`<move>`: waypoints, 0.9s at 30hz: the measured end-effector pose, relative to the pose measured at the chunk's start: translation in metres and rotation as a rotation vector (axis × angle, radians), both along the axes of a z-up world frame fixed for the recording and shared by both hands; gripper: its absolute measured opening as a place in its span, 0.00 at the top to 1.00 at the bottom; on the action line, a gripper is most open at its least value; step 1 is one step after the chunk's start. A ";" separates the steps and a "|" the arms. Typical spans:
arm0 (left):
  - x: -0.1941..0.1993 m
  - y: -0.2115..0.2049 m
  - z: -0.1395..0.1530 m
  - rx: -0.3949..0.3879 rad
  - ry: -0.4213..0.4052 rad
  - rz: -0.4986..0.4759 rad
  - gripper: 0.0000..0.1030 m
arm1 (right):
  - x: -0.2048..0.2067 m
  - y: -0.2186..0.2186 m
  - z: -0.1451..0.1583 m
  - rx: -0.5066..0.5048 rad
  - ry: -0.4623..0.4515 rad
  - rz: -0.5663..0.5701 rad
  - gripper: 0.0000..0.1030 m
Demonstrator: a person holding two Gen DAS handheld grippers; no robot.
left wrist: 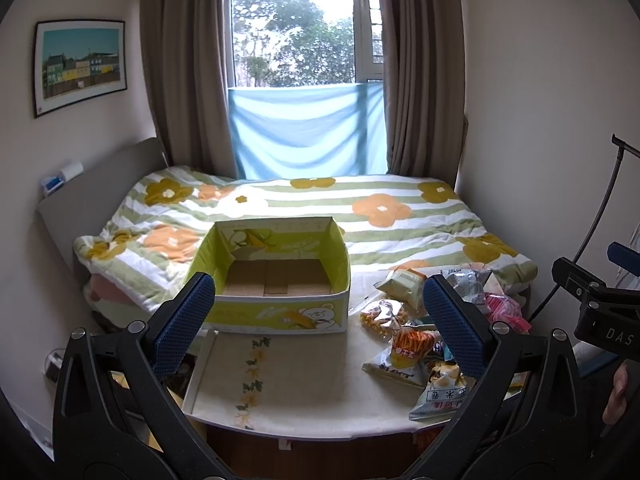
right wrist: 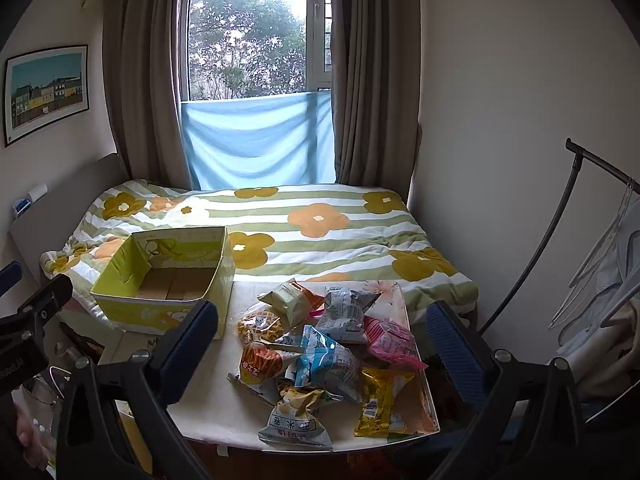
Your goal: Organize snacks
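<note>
An empty yellow-green cardboard box point(left wrist: 276, 312) with a bear print stands at the back left of a small table point(left wrist: 304, 380); it also shows in the right wrist view point(right wrist: 160, 314). A pile of several snack packets point(right wrist: 324, 356) lies on the right of the table, also seen in the left wrist view point(left wrist: 420, 344). My left gripper point(left wrist: 320, 324) is open and empty, held above the table's front, in front of the box. My right gripper point(right wrist: 324, 356) is open and empty, held above the snack pile.
A bed with a striped flower quilt point(left wrist: 320, 208) lies behind the table, under a curtained window point(left wrist: 304, 40). A clothes rack with hangers point(right wrist: 600, 248) stands at the right. The right gripper's body point(left wrist: 600, 312) shows at the left view's right edge.
</note>
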State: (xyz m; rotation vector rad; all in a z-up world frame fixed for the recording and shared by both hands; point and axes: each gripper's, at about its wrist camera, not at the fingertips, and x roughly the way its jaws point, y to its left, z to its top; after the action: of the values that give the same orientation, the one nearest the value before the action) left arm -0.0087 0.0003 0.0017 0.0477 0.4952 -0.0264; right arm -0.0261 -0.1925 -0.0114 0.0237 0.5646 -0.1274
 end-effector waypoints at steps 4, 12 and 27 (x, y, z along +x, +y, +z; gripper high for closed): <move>0.000 0.000 0.000 -0.002 0.001 -0.004 0.00 | 0.000 0.001 0.000 0.000 0.001 -0.001 0.00; 0.000 0.000 0.001 -0.006 0.003 -0.009 0.00 | 0.000 0.001 0.001 0.000 0.002 0.001 0.00; -0.001 0.006 -0.002 -0.019 0.008 0.001 0.00 | 0.000 0.007 0.005 -0.004 0.004 0.010 0.00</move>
State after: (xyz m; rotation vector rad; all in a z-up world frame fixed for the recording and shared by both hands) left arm -0.0102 0.0061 0.0001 0.0285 0.5034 -0.0300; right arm -0.0260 -0.1857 -0.0061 0.0164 0.5684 -0.1191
